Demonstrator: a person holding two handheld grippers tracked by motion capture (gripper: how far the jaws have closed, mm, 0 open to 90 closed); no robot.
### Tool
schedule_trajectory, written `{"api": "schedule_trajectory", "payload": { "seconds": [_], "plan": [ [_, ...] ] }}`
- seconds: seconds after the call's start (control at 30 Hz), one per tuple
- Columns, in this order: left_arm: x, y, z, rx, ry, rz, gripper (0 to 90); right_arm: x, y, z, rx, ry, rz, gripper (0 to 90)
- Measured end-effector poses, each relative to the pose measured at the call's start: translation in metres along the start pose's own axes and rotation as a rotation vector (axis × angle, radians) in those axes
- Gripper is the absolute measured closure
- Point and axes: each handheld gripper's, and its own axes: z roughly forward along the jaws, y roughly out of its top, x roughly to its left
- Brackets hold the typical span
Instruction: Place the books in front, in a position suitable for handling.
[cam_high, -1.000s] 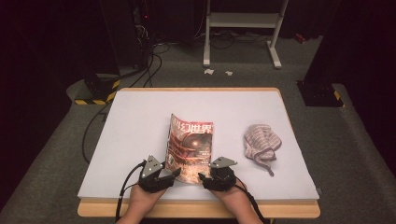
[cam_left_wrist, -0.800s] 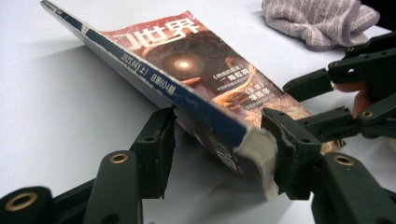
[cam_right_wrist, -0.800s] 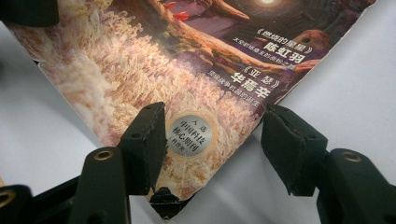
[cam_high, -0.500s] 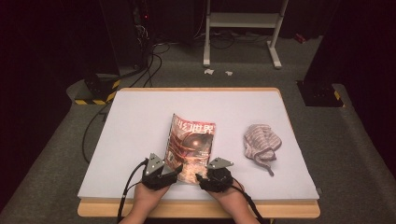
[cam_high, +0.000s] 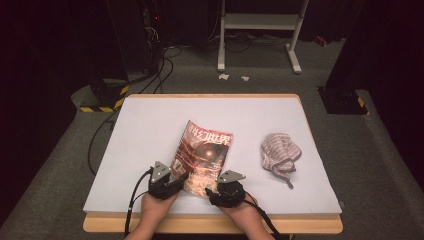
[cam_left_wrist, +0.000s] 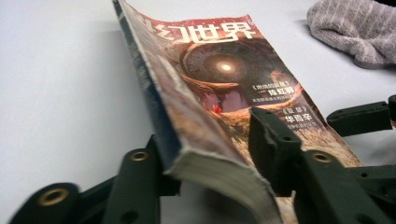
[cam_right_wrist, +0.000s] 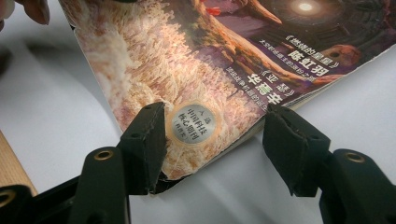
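A magazine with a red and orange cover lies near the front of the white table, its spine side raised off the surface. My left gripper grips the near spine corner. In the left gripper view one jaw is under the magazine and the other presses on the cover, so that gripper is shut on it. My right gripper sits at the near right corner. In the right gripper view its jaws stand apart on either side of the magazine corner, so that gripper is open.
A crumpled striped grey cloth lies on the table right of the magazine, and it also appears far off as the cloth. The table's wooden front edge runs just below both hands. Cables trail off the left side.
My right gripper has slid a little left, onto the magazine's near corner. The left gripper and the raised spine have barely moved.
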Motion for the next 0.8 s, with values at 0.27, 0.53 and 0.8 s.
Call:
{"api": "schedule_trajectory", "payload": {
  "seconds": [0.27, 0.53, 0.8],
  "plan": [
    [0.000, 0.001, -0.003, -0.044, 0.004, 0.022, 67.5, 0.001, 0.000, 0.000, -0.007, -0.003, -0.006, 40.0],
    [0.015, 0.004, -0.005, -0.055, -0.013, -0.001, 76.1, 0.003, 0.000, -0.003, -0.031, 0.002, -0.054, 43.5],
    [0.023, 0.004, -0.003, -0.041, -0.038, 0.014, 76.2, -0.015, -0.007, -0.024, -0.062, -0.023, -0.014, 43.5]
  ]
}}
